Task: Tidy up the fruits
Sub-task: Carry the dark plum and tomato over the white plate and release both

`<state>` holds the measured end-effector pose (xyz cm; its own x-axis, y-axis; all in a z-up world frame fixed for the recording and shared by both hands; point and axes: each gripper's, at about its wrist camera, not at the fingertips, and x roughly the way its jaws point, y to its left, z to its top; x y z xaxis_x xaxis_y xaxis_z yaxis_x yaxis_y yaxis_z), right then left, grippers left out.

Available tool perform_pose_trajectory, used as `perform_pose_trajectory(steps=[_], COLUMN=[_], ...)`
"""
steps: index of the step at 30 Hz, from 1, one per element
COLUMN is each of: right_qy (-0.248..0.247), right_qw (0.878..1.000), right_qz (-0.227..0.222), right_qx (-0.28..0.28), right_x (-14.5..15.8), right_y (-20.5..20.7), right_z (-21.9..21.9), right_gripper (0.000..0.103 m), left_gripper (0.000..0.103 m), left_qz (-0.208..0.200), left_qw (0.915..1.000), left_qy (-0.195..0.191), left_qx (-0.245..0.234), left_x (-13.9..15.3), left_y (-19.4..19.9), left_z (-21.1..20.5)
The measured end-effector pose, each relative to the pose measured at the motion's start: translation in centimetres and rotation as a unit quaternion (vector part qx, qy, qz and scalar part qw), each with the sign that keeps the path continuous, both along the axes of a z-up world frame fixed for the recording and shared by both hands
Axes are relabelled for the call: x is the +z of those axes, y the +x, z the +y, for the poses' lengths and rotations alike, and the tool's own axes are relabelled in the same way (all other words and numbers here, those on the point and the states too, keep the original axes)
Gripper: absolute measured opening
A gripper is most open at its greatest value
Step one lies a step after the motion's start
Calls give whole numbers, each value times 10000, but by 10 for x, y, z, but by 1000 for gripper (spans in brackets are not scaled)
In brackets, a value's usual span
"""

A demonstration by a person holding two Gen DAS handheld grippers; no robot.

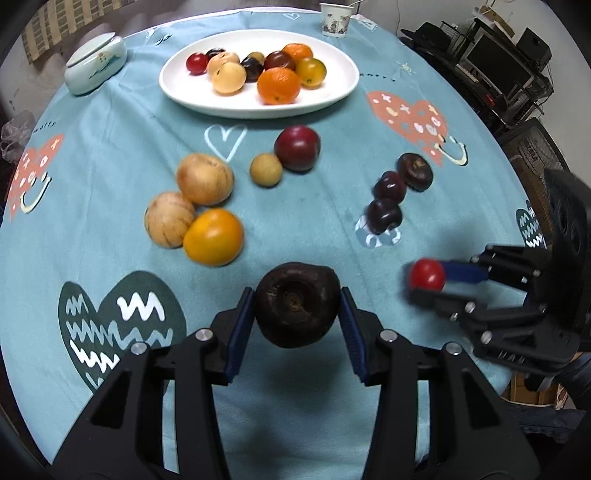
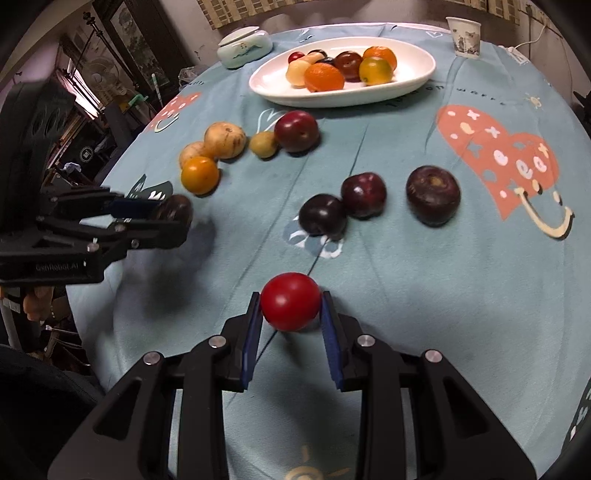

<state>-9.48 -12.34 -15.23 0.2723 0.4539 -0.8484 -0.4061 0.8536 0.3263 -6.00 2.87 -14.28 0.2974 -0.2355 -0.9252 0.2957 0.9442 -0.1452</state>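
Left gripper [image 1: 297, 306], black with blue ribbed pads, points steeply down at the table and is clamped on a dark brown, matte, flattened-round fruit [image 1: 297, 303] with a dimpled stem end facing the camera; both pads press its sides, and it hangs just above the cloth at 6 o'clock in the left wrist view. Right gripper [image 2: 290, 303] tilts down a little less steeply and grips a small, smooth, glossy red fruit [image 2: 290, 301], a pad on each side; whether the fruit is touching the cloth or just clear of it I cannot tell. In the left view that gripper sits at 4 o'clock, reaching in sideways.

A teal tablecloth [image 1: 314, 229], soft and printed with hearts, covers the round table. At 12 o'clock stands an oval white plate [image 1: 184, 85], glazed, holding oranges, dark plums and pale round fruits. Loose on the cloth at 9 to 10 o'clock lie two tan, streaked round fruits touching a smooth orange-yellow fruit [image 1: 213, 237]. Near the centre a small tan fruit [image 1: 266, 171] touches a shiny dark red plum [image 1: 297, 147]. At 2 to 3 o'clock three dark purple fruits [image 1: 389, 186] lie in a touching row.

A paper cup [image 1: 335, 19] and a lidded ceramic bowl [image 1: 96, 62] stand at the far edge.
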Motion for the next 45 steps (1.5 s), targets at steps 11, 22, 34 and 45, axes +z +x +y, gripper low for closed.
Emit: perform_pose_trajectory(steps=[11,22,34,45], right_qy=[177,109,-438,-696], right_qw=[9996,9907,9906,9920], right_qz=[-216,-1352,-1292,-1003], right_qx=[-36,-122,-127,-315], right_x=[26,105,68,42], right_y=[16,135,266,288], right_z=[0,13,47,37], right_gripper=[32,32,32,78], left_gripper=[46,46,46,62], left_qz=[-682,-1238,-960,-827], left_qw=[9973,9913,9909,9903], left_qy=[87,427,771,736], left_qx=[-273,113,548,835], left_x=[51,81,32,23], left_y=[51,152,240,240], left_z=[-17,-26,-5,17])
